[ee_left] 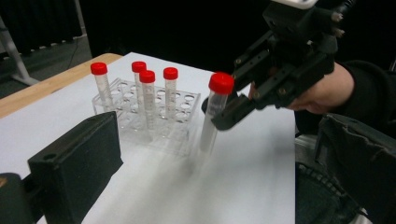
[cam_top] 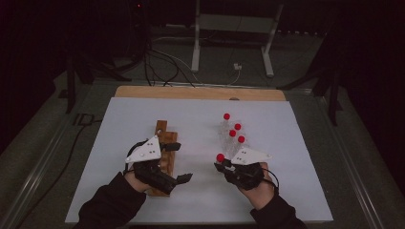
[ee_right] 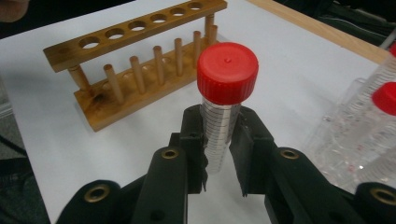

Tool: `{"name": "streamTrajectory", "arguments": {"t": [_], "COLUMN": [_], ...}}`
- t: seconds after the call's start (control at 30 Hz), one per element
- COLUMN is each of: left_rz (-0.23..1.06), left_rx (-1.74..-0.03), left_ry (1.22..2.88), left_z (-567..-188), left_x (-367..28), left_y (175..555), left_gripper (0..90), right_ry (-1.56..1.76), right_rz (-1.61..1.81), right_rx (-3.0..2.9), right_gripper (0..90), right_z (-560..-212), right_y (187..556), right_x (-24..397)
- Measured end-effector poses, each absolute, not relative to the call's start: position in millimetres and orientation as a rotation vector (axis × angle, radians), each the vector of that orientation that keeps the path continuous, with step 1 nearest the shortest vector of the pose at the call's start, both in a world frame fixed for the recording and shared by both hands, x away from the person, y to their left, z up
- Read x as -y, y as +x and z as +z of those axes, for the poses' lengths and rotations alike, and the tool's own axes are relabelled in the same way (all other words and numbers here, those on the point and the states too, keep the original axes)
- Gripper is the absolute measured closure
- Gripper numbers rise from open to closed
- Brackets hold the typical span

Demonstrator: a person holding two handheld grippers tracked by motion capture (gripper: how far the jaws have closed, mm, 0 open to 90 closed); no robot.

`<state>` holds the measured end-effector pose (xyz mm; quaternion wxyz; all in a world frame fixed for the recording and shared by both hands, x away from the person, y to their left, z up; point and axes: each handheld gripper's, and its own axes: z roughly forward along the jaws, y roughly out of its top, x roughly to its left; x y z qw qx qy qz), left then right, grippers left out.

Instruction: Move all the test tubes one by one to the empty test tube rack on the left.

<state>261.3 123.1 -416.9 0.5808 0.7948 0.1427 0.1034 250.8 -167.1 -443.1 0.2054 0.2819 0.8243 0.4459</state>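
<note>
No readable text, label, brand name, number or sign on any item. The tube (ee_right: 219,135) held in the right gripper (ee_right: 219,154) bears fine printed measuring lines down its clear wall, with no figures legible beside them. Its red cap (ee_right: 227,72) carries no lettering. The wooden rack (ee_right: 140,60) and white table sheet (cam_top: 200,119) are unmarked.

Wooden rack (cam_top: 162,157) sits left of centre on the white sheet (cam_top: 286,191), running near to far. Off to the right stands the clear rack (cam_top: 229,138), four capped tubes (cam_top: 232,133) upright in it. Between the racks, nearer us, a fifth tube (ee_right: 223,107) is lifted upright, just beside the clear rack.
</note>
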Motion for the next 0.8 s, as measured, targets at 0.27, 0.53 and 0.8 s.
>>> {"name": "streamTrajectory", "arguments": {"t": [0.27, 0.53, 0.8], "left_rz": [0.249, 0.265, 0.285], "left_rx": [-0.317, -0.308, -0.290], "left_ry": [1.866, 1.902, 1.941], "left_z": [-414, -416, -418], "left_x": [-110, -93, -79], "left_y": [262, 262, 262], "left_gripper": [4.5, 11.3, 23.4], "right_ry": [0.769, 0.746, 0.738], "right_rz": [1.245, 1.246, 1.251], "right_rx": [-2.320, -2.346, -2.357], "right_gripper": [75.2, 75.2, 75.2], "right_z": [-445, -446, -446], "right_y": [249, 246, 244], "right_x": [160, 152, 148]}}
